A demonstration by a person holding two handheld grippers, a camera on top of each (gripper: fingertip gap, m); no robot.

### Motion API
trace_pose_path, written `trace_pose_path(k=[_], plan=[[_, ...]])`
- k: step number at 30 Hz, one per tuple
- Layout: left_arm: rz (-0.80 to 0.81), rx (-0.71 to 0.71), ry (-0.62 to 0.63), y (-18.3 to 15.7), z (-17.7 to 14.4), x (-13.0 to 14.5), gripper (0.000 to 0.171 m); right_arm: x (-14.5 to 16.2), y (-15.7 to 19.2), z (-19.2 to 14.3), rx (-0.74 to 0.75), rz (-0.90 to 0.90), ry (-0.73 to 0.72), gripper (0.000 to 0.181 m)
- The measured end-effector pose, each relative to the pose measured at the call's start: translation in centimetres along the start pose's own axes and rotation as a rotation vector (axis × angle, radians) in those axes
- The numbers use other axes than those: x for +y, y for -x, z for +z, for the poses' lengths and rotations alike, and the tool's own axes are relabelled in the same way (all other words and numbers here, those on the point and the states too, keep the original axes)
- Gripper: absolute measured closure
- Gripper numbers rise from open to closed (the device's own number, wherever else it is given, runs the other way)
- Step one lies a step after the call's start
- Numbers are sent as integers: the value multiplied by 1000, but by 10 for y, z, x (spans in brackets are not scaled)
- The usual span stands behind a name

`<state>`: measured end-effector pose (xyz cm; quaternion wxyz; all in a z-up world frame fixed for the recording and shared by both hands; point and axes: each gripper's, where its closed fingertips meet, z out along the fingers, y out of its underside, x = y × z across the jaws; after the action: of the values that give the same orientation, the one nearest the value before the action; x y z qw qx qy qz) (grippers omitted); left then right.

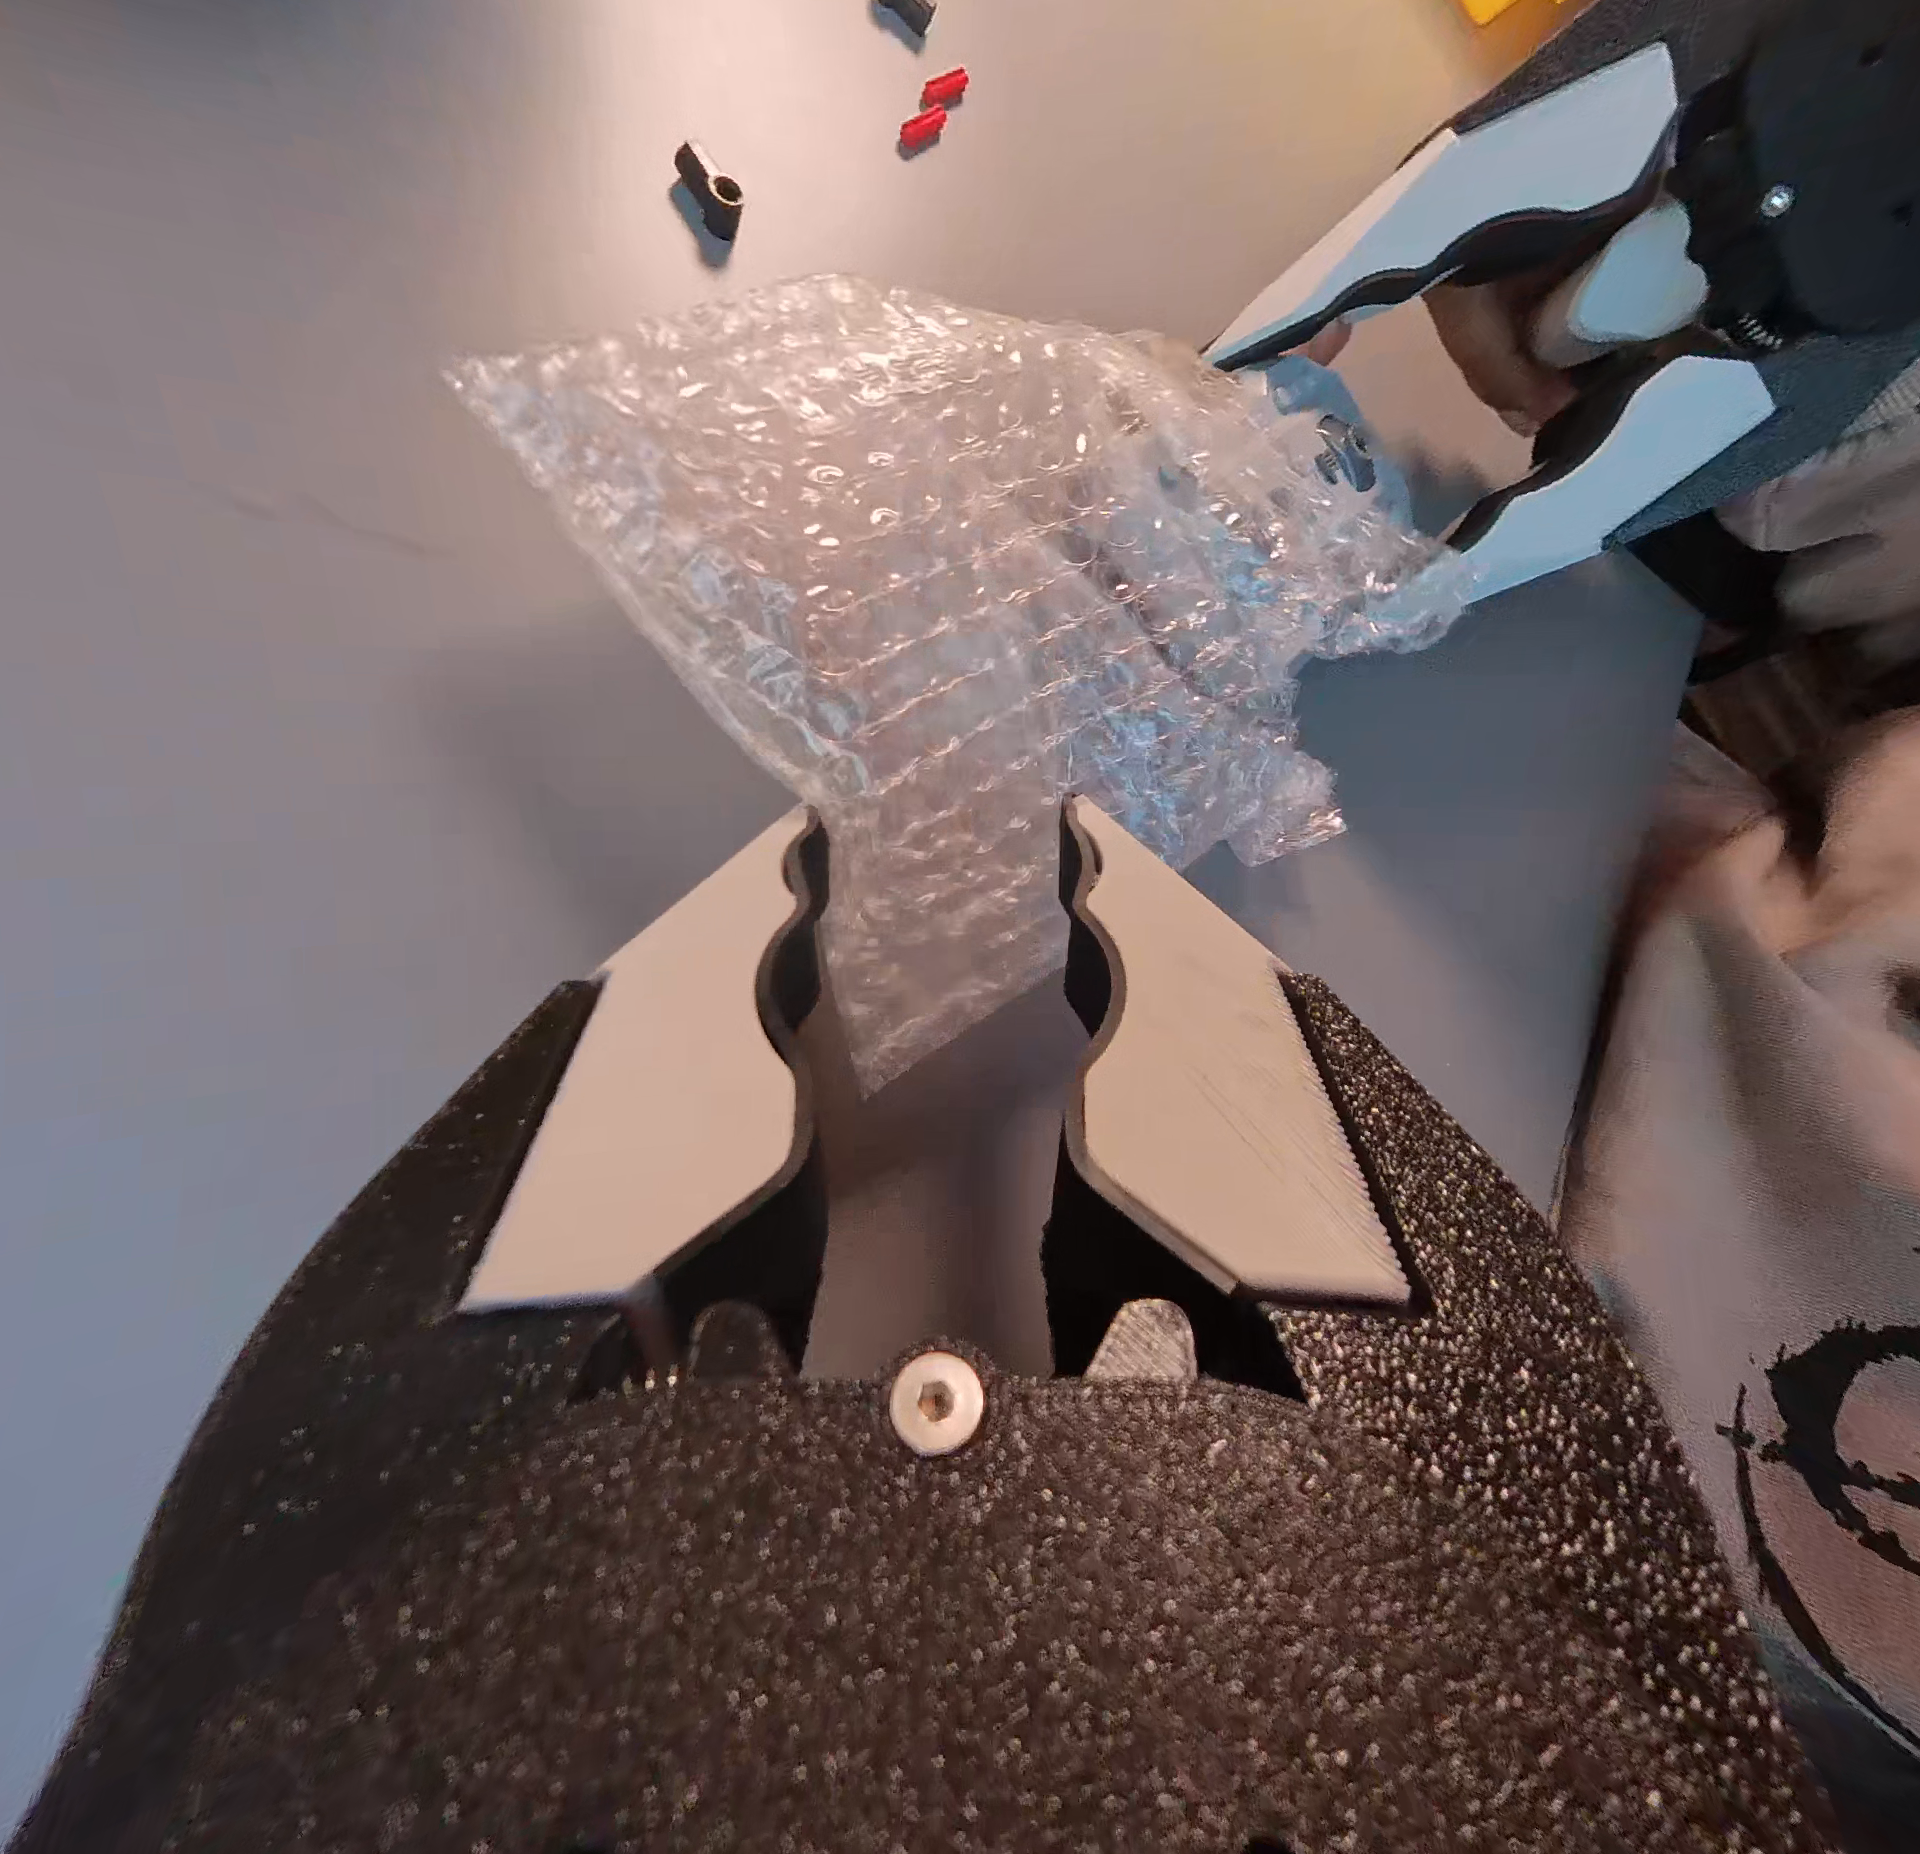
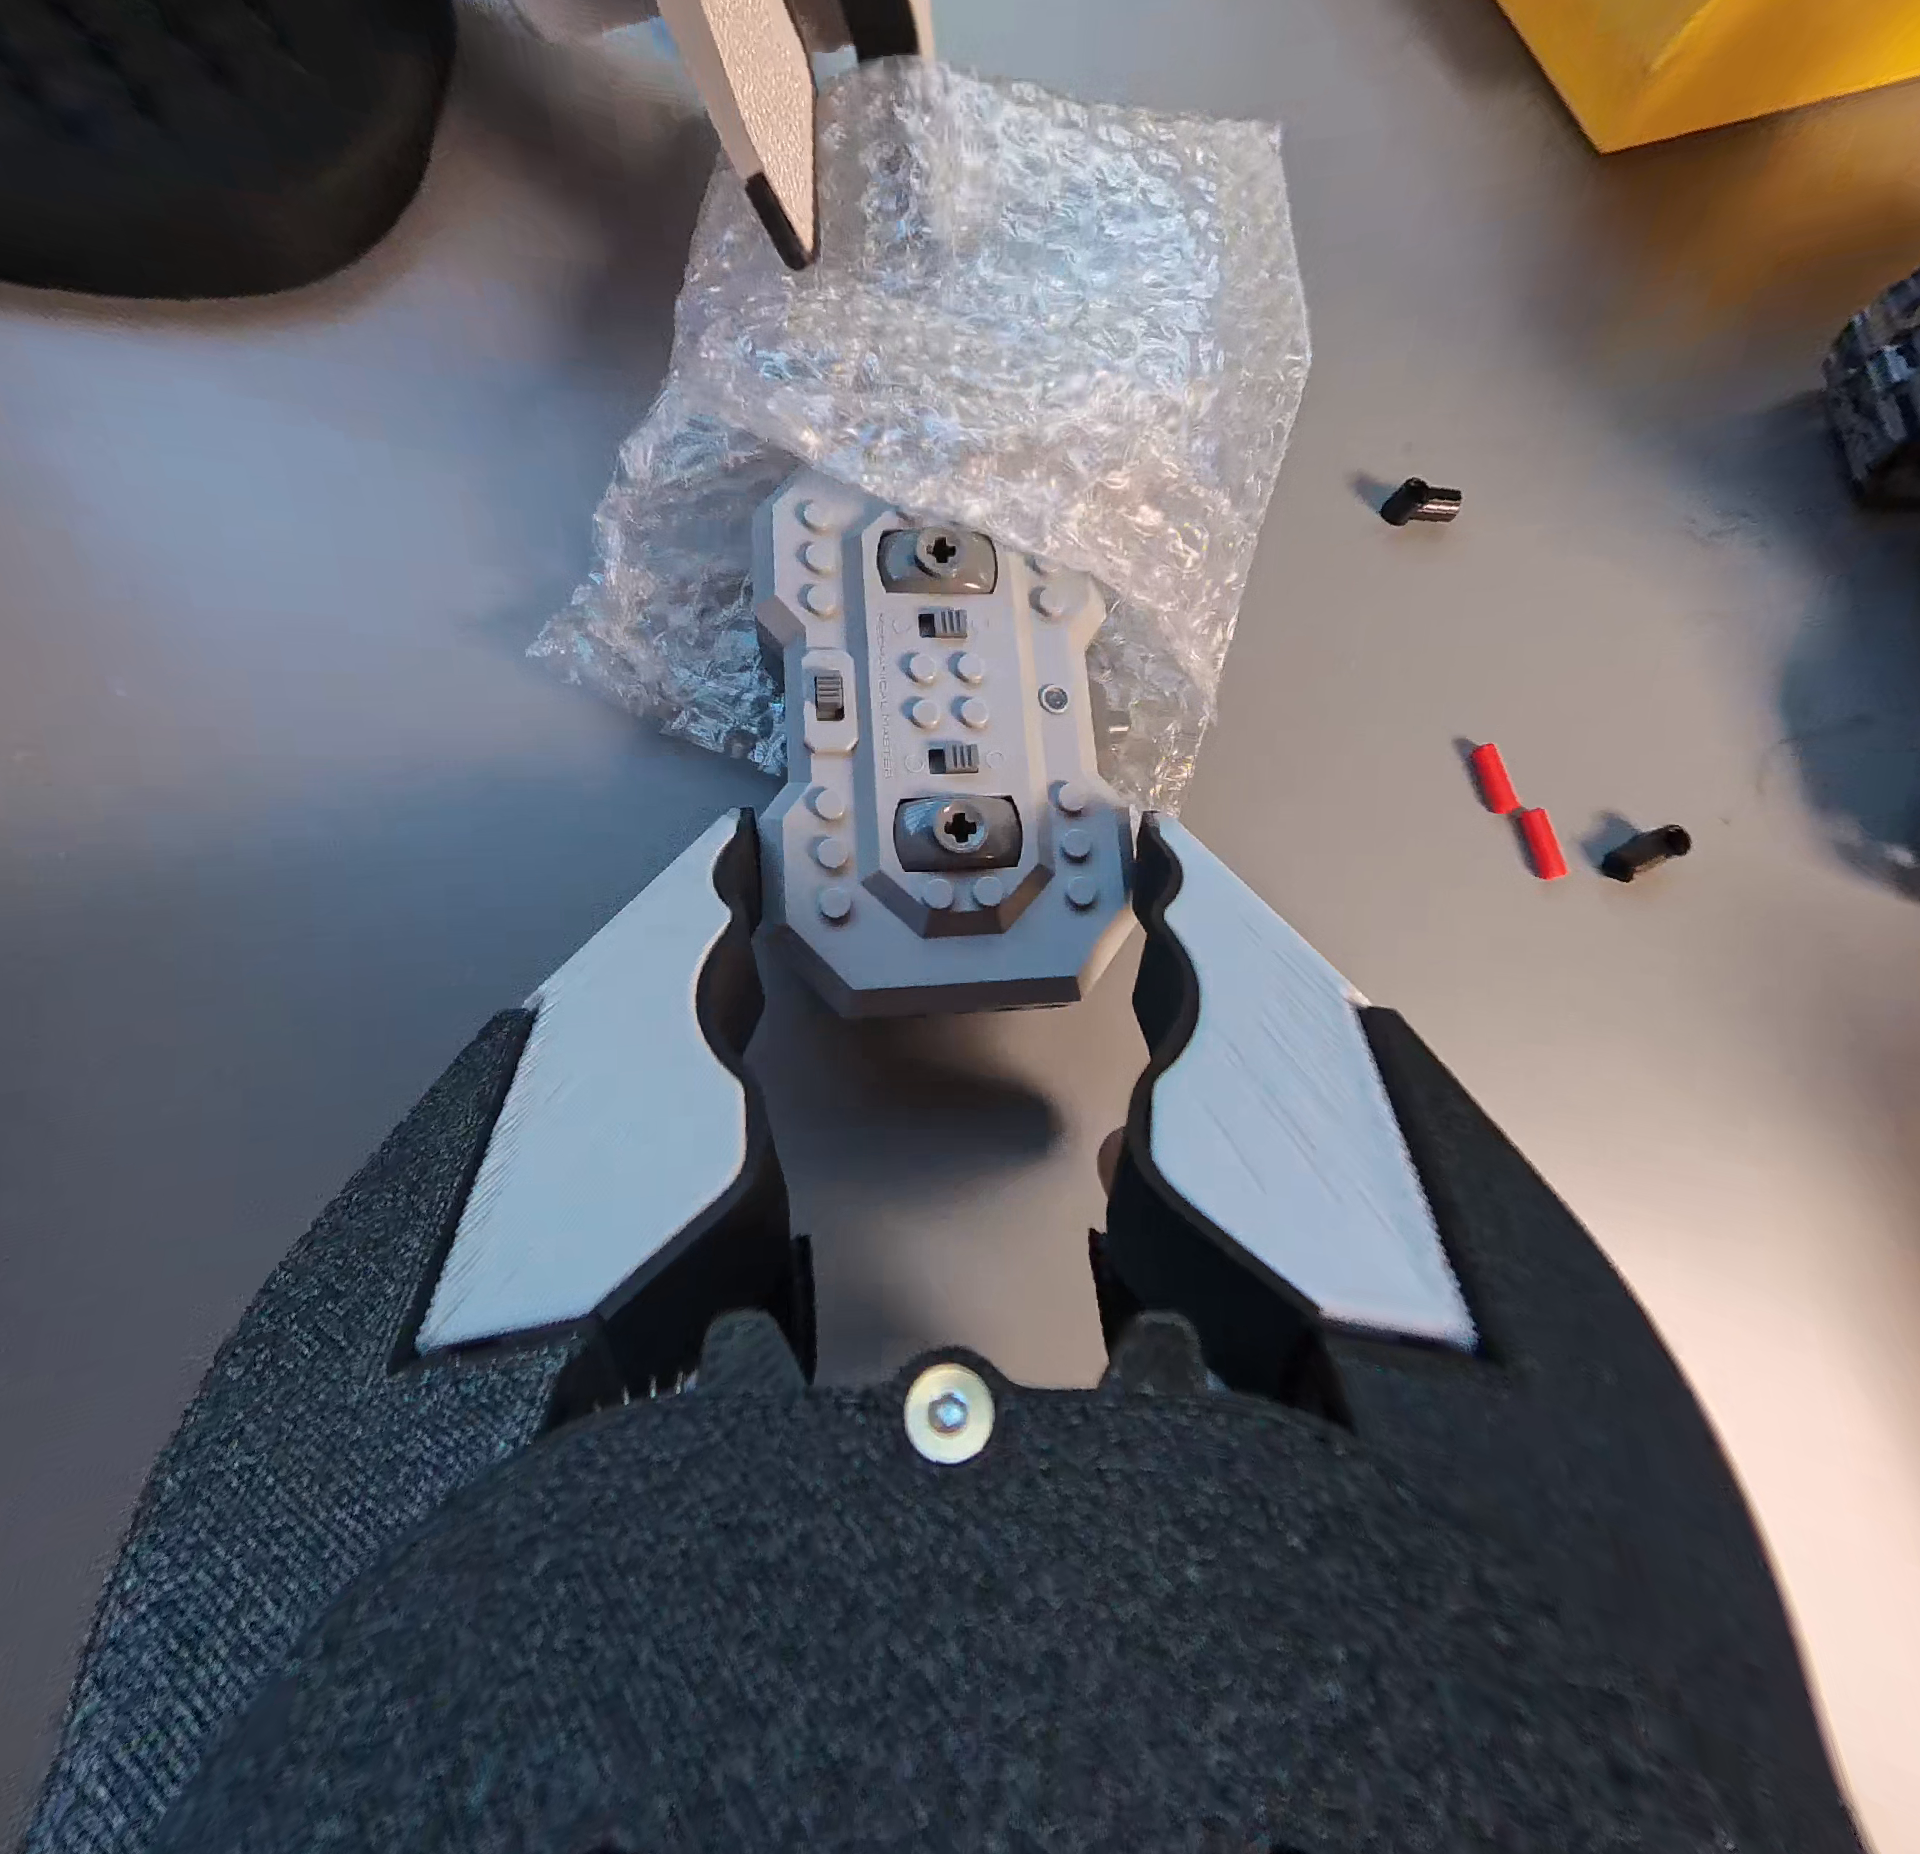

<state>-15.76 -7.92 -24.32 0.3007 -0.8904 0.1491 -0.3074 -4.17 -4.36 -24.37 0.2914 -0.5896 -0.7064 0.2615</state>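
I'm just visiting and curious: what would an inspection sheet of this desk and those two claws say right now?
Surface: grey table, smooth.
Job's things: bubble wrap bag partly around a grey studded module.
Clutter: two red pins, two black connectors, black tyre at the edge.
Claws: left claw with the bag's end between its open fingers; right claw closed on the module's sides.
Cables: nothing seen.
Surroundings: yellow box, dark pad, a person's grey garment.

Yellow box [image 2: 1704,28], 2 red pegs [image 2: 1517,807], black connectors [image 2: 1421,501] on table [image 2: 312,765].
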Motion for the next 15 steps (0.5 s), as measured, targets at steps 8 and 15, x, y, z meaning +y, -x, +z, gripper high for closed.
trace_pose_path(k=[8, 15], plan=[[-53, 63, -23, -7, -1, -1, 139, -31, -15, -16, 87, 130, -225, 143], [-48, 109, 16, -24, 1, 3, 142, -26, -22, -5, 166, 62, -169, 143]])
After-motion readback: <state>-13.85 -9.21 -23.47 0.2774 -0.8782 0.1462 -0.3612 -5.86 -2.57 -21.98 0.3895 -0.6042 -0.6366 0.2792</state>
